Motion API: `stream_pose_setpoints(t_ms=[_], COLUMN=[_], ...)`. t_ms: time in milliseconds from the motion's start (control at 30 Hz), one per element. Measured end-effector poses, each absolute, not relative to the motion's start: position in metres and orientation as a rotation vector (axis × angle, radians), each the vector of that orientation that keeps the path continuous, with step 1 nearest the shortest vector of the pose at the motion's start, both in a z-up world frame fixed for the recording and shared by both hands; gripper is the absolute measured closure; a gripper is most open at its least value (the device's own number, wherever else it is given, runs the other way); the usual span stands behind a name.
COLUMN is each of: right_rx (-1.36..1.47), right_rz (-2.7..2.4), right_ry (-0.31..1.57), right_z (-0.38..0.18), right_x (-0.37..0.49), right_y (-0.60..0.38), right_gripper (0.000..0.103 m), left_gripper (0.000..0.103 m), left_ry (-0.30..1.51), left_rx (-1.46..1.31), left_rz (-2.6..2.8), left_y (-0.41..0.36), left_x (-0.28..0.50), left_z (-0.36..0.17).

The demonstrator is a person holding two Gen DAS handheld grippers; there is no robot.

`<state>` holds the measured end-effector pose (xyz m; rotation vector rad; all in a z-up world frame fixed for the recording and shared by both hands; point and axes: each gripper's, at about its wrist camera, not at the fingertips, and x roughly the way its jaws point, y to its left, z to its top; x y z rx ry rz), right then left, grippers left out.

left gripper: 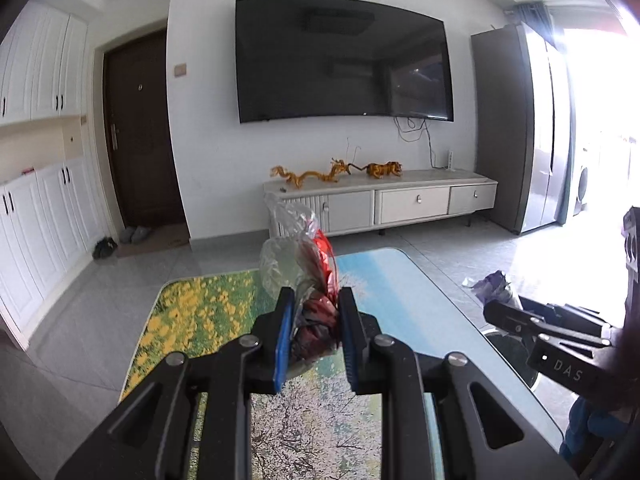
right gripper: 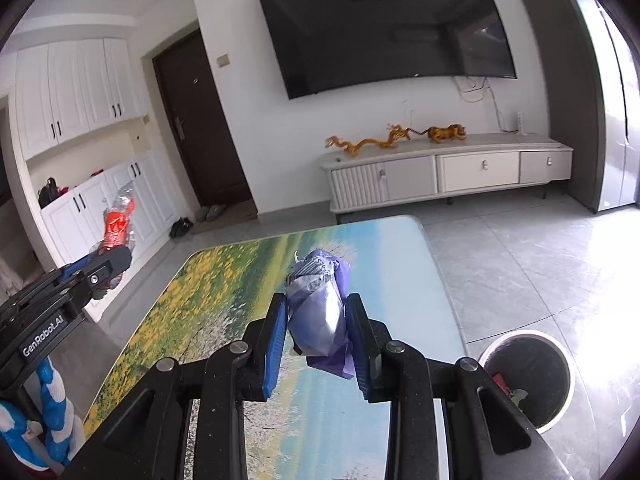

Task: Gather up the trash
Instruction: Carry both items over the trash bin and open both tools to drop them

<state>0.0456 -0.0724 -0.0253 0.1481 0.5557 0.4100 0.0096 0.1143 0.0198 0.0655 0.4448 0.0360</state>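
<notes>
My left gripper (left gripper: 314,300) is shut on a crumpled red and clear plastic wrapper (left gripper: 310,276), held above the table with the flower-landscape top (left gripper: 200,320). The wrapper also shows in the right wrist view (right gripper: 118,224), sticking up from the left gripper (right gripper: 114,258) at the left. My right gripper (right gripper: 316,304) is shut on a crumpled purple and silver wrapper (right gripper: 320,304), held above the table (right gripper: 224,300). In the left wrist view that wrapper (left gripper: 494,286) and the right gripper (left gripper: 492,312) are at the right. A round white-rimmed trash bin (right gripper: 524,376) stands on the floor right of the table, with some trash inside.
A TV (left gripper: 344,60) hangs on the wall above a low white cabinet (left gripper: 380,200) with orange dragon figures (left gripper: 308,176). A dark door (left gripper: 140,132), white cupboards (left gripper: 44,208) and shoes (left gripper: 106,246) are at the left. A grey fridge (left gripper: 520,128) is at the right.
</notes>
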Motion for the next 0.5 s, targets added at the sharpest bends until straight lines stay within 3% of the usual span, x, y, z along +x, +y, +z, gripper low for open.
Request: stream_pose_setpoints(t_ms=[500], right_rx=[0.212], right_rz=[0.314], right_ry=[0.524], right_z=[-0.031], right_x=[0.045], right_y=[-0.125], right_gripper=[0.075], left_gripper=[0.082], left_ry=[0.484], left_rx=[0.182], left_rz=[0.013], left_y=[0.048], left_x=[0.023], left_z=[0.014])
